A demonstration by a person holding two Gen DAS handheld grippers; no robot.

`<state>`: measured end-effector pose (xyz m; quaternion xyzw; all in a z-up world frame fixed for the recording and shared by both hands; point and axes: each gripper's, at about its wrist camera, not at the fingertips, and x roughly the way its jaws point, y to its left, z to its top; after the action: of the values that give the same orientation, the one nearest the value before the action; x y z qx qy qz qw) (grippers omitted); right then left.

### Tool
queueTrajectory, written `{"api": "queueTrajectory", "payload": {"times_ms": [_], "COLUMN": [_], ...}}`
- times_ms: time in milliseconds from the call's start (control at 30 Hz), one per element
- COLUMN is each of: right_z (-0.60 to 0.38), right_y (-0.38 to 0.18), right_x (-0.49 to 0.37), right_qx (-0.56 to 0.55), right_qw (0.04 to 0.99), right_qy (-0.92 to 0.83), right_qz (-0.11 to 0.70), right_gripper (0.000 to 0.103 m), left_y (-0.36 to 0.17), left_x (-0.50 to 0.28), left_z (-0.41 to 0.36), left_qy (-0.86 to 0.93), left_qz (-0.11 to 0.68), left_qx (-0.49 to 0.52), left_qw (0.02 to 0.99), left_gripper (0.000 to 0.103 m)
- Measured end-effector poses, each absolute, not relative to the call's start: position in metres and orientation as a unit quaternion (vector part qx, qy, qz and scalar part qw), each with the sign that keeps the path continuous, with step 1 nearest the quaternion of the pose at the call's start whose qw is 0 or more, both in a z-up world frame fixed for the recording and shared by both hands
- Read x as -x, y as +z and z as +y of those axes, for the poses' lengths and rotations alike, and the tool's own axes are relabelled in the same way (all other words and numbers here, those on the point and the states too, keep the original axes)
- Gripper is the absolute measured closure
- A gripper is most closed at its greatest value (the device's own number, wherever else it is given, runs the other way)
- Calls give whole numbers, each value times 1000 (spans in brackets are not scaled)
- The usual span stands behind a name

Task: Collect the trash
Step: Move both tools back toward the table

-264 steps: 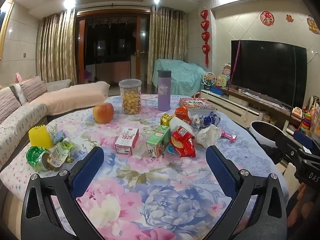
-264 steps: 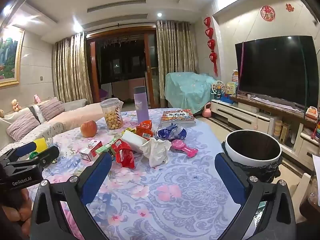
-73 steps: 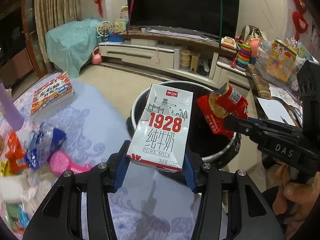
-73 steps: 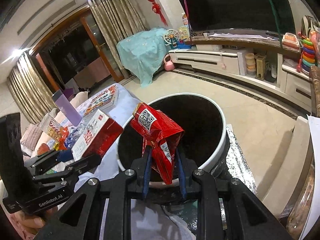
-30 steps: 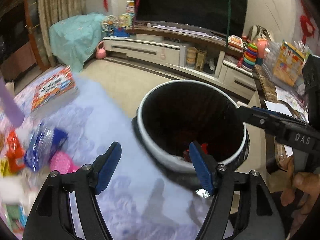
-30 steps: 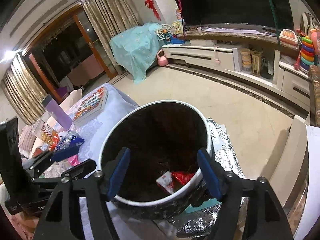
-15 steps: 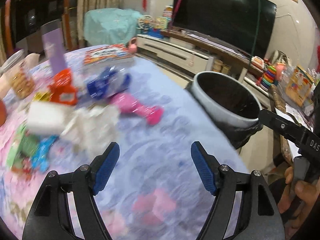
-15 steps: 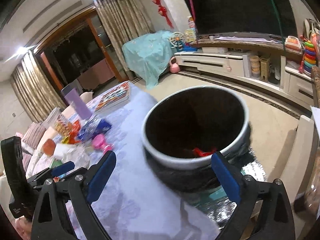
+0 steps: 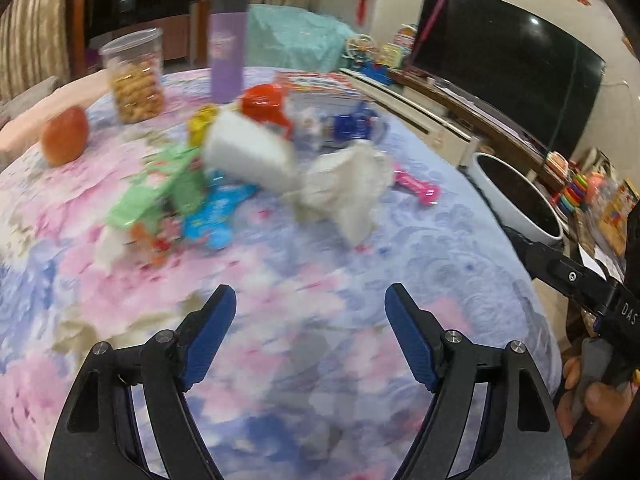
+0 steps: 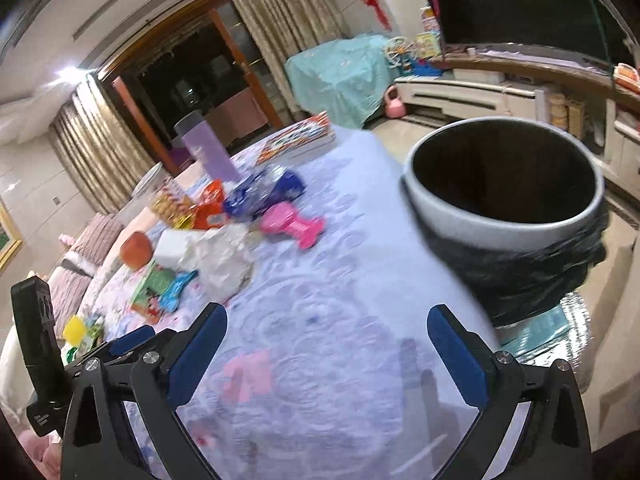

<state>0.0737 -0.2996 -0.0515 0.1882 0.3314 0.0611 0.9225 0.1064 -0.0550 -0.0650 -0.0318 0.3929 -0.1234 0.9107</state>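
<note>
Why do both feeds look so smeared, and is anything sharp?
Left wrist view: motion blur smears the crumpled white tissue and green carton; only the left tool is crisp. Right wrist view: the grey-rimmed trash bin and pink plastic toy are softly blurred, the right tool sharp; fisheye bends room edges.

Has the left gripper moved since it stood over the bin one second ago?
Yes. The left gripper has swung away from the bin, now at the right edge, toward the trash pile, with the tissue ahead. Its jaws have just been opening, empty.
</note>
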Motion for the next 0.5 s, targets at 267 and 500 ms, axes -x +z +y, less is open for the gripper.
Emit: {"api": "queueTrajectory", "payload": {"times_ms": [267,500], "right_z": [-252,-222], "right_y": [-58,-62], "right_x": [-84,-100], "right_qx": [-174,-160], "right_qw": [917,913], "right_qy": [100,124], "right_qz": [345,354], "right_gripper": [2,2], "left_y": [-70,-78], "left_x": [-101,-103], "left_z": [-3,26], "left_qy": [-80,-53], "left_qz": [393,401], "left_qx": [48,59], "left_qw": [915,913], "left_gripper": [24,24]}}
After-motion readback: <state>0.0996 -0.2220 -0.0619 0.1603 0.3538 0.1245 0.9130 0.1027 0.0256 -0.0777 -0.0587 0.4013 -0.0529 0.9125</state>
